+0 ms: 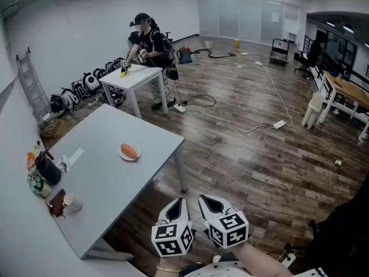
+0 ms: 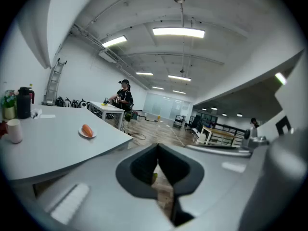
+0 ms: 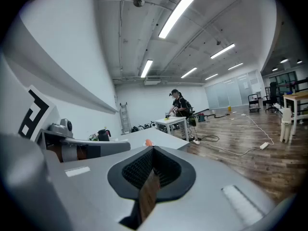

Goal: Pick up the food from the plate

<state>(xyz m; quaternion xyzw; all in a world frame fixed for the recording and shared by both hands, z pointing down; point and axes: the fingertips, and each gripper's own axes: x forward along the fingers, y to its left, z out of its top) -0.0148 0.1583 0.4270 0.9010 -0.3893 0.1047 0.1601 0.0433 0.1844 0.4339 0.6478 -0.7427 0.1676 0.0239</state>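
An orange piece of food (image 1: pixel 131 151) lies on a small white plate (image 1: pixel 123 154) near the middle of the grey table (image 1: pixel 109 183). Both grippers hang low at the bottom of the head view, off the table's near corner and well short of the plate. My left gripper (image 1: pixel 179 202) is shut with nothing in it, and my right gripper (image 1: pixel 204 199) beside it is shut and empty too. In the left gripper view the food (image 2: pixel 86 130) sits far ahead to the left of the shut jaws (image 2: pixel 158 146). The right gripper view shows only an orange speck of food (image 3: pixel 148 142) above the shut jaws (image 3: pixel 153 148).
A black jug (image 1: pixel 47 169), a white cup (image 1: pixel 73 201) and small items stand along the table's left edge by the wall. A person (image 1: pixel 147 42) works at a white table (image 1: pixel 135 77) further back. Cables (image 1: pixel 248 128) run over the wood floor.
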